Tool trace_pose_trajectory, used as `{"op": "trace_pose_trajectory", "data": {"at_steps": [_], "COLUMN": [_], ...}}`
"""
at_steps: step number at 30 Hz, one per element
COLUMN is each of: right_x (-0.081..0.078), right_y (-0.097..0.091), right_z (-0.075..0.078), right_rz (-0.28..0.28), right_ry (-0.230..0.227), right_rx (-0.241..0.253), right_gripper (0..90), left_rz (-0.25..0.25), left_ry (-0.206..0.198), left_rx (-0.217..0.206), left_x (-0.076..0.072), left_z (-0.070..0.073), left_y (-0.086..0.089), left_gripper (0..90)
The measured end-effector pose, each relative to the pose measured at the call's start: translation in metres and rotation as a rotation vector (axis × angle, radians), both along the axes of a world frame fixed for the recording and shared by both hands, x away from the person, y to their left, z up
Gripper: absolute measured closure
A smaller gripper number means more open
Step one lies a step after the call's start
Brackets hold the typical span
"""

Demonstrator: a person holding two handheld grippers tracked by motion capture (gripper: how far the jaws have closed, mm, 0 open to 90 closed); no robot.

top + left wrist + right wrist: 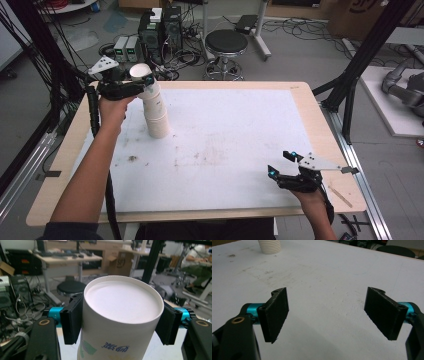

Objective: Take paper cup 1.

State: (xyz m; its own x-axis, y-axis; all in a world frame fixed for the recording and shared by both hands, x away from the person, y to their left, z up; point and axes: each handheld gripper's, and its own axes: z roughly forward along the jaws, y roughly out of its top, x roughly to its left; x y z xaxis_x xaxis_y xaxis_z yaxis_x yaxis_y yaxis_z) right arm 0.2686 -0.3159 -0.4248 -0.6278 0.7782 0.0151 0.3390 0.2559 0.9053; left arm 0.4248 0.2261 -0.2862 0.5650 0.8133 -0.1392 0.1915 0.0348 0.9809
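Note:
A tall stack of upturned white paper cups [156, 117] stands at the far left of the white table top [240, 135]. Its top paper cup [143, 76] leans to the left, and my left gripper [139, 86] is shut on that cup's sides. In the left gripper view the cup [122, 302] shows its base, with blue print lower down, and both black pads press its wall. My right gripper [284, 163] rests near the front right edge, open, with nothing between its fingers [277, 312]. The foot of the stack [269, 246] shows far off in the right gripper view.
The white surface carries faint stains near the middle [200, 155]. Beyond the far edge stand a black stool [226, 42] and computer boxes with cables [160, 30]. A black frame post [360, 65] rises at the right.

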Motion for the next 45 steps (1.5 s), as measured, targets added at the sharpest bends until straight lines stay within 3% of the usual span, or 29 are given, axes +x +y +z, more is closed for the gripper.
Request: {"op": "trace_pose_trajectory", "data": {"at_steps": [5,12,21,24,30,38,45], "right_x": [0.000,0.000,0.003,0.003,0.005,0.010,0.023], "right_y": [0.000,0.001,0.005,0.007,0.011,0.016,0.026], "right_z": [0.000,-0.001,-0.002,-0.001,-0.001,0.001,0.012], "right_rz": [0.001,0.004,0.020,0.026,0.037,0.050,0.078], "right_ry": [-0.002,-0.001,0.001,0.014,0.008,-0.002,-0.013], "right_rx": [-0.003,-0.005,-0.007,-0.003,-0.006,-0.009,-0.008], "right_gripper": [20.2,20.2,20.2,20.2,20.2,20.2,20.2], "left_rz": [-0.006,-0.044,-0.155,-0.206,-0.233,-0.263,-0.294], "left_ry": [-0.043,-0.073,-0.079,-0.081,-0.079,-0.057,-0.037], "left_rx": [-0.015,-0.031,-0.057,-0.067,-0.085,-0.024,0.028], "left_x": [-0.010,-0.026,-0.052,-0.067,-0.087,-0.106,-0.115], "left_z": [0.012,0.022,0.023,0.015,-0.005,-0.039,-0.063], "left_y": [0.005,0.012,0.010,0.006,0.001,-0.012,-0.027], "left_gripper": [32.5,32.5,32.5,32.5,32.4,32.3,32.3]}}
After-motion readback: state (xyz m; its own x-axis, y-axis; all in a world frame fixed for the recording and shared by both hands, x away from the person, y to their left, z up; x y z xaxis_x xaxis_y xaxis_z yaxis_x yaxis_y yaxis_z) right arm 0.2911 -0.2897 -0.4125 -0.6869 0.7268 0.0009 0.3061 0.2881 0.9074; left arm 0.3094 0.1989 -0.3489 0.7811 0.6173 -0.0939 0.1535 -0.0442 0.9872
